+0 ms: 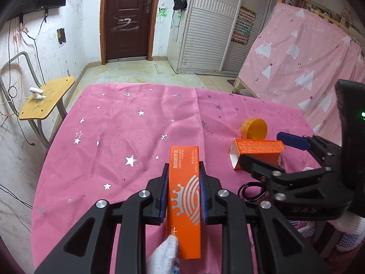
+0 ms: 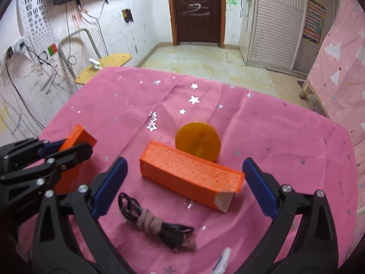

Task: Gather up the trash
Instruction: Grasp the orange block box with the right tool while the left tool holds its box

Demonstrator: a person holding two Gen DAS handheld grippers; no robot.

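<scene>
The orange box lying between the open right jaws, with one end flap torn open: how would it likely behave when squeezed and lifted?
The orange box is thin card with an open end, so it probably weighs little and may crush near that flap. Its flat sides should not roll. Lifting could nudge the yellow cup lying right behind it.
</scene>
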